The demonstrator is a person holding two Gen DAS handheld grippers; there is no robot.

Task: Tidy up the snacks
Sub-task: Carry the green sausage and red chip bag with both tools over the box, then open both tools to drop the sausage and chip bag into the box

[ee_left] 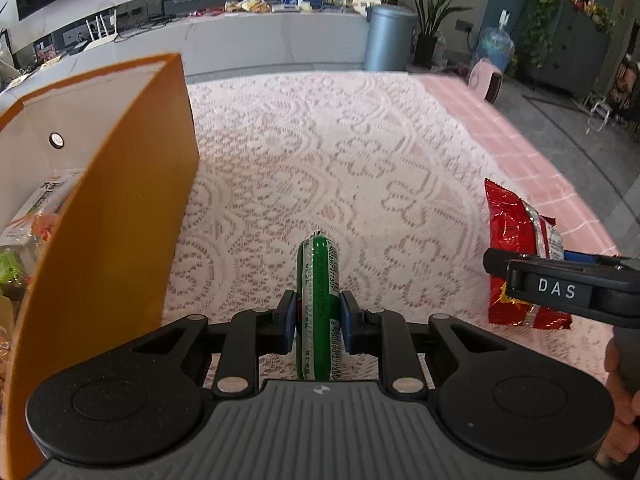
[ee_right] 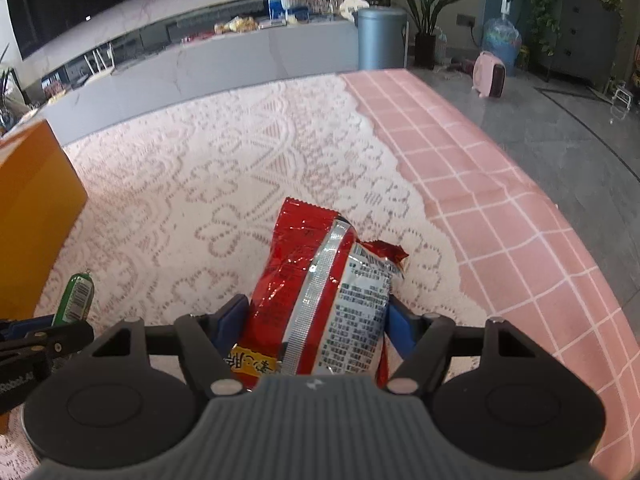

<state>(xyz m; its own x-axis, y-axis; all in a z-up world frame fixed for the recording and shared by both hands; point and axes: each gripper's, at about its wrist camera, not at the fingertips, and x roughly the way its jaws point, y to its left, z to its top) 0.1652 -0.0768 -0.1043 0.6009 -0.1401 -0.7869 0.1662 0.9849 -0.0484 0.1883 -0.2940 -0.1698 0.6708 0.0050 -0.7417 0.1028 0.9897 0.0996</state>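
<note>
My left gripper [ee_left: 318,314] is shut on a green sausage stick [ee_left: 318,280] and holds it over the lace cloth, just right of the orange box [ee_left: 132,200]. The stick also shows in the right wrist view [ee_right: 76,298]. My right gripper [ee_right: 318,318] is shut on a red snack bag [ee_right: 320,280], which points forward between the blue pads. The bag shows at the right of the left wrist view [ee_left: 516,240], with the right gripper [ee_left: 560,280] beside it. The box [ee_right: 32,208] is open and holds several snack packs [ee_left: 40,208].
A white lace cloth [ee_left: 340,152] covers the table, over a pink checked cloth [ee_right: 500,220] that shows along the right edge. Beyond the table stand a grey counter [ee_left: 260,40], a metal bin [ee_left: 388,36] and a potted plant [ee_left: 432,20].
</note>
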